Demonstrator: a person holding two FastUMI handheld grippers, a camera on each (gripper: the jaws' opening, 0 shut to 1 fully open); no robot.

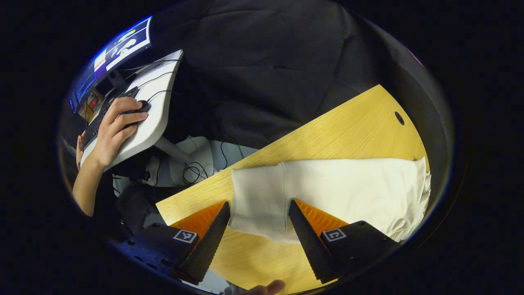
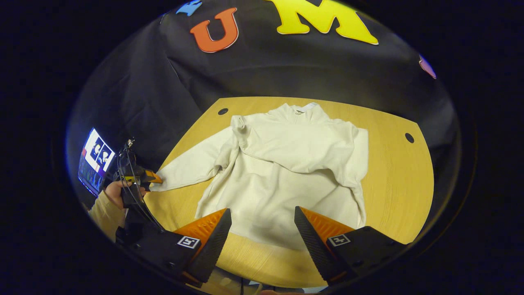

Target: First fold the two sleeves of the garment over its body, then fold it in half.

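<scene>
A cream sweatshirt [image 2: 282,172] lies flat on the wooden table [image 2: 397,184], collar at the far side. One sleeve [image 2: 303,149] is folded across its chest. The other sleeve [image 2: 192,166] stretches out to the left, where its cuff meets my left gripper [image 2: 153,178], held by a hand. In the left gripper view that ribbed cuff [image 1: 258,205] lies between the spread fingers of my left gripper [image 1: 258,241], and neither finger presses on it. My right gripper [image 2: 262,241] is open above the sweatshirt's near hem, with nothing between its fingers.
Beyond the table's left edge stands a white desk [image 1: 157,110] with a keyboard, cables and a monitor [image 1: 118,45]; a person's hand [image 1: 116,127] rests on a mouse there. The table has round cable holes [image 2: 409,137] near its far corners.
</scene>
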